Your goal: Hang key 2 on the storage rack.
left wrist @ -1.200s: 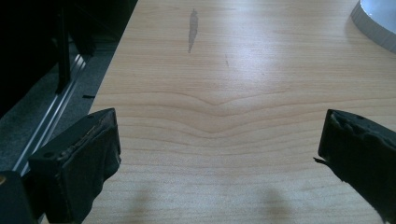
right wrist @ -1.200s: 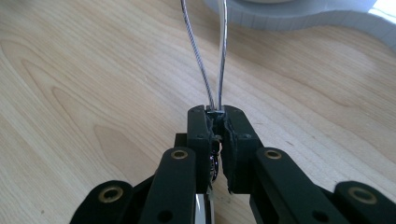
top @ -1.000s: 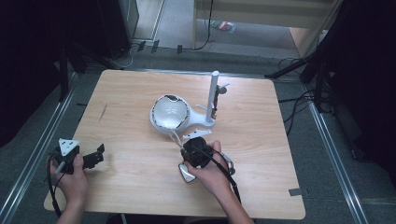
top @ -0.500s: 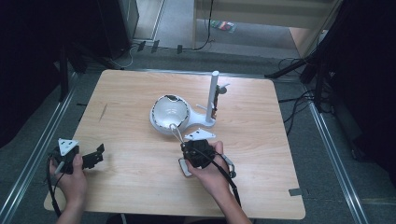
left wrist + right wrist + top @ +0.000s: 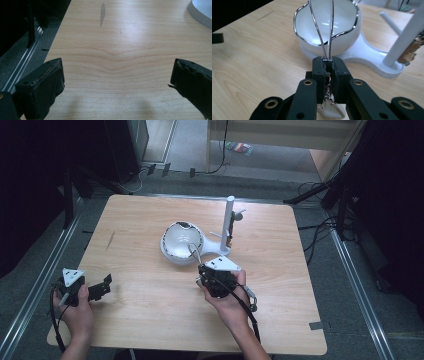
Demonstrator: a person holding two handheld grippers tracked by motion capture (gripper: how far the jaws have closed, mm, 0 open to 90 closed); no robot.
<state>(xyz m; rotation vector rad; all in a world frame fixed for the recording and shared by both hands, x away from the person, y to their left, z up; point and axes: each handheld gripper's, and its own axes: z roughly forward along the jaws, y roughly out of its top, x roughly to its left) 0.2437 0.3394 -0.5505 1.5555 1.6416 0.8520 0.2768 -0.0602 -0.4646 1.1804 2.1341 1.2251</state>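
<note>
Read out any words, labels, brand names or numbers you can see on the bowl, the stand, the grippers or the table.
None: no readable text on the white bowl, its stand, the wire loop, the right gripper, the left gripper or the table.

left gripper (image 5: pixel 102 286) — held low at the near-left of the table, fingers (image 5: pixel 42 85) spread wide with nothing between them | right gripper (image 5: pixel 214 275) — gripped in the hand (image 5: pixel 227 297) near the middle, forearm entering from the near edge, fingers (image 5: pixel 319 72) pressed together on a thin wire piece
</note>
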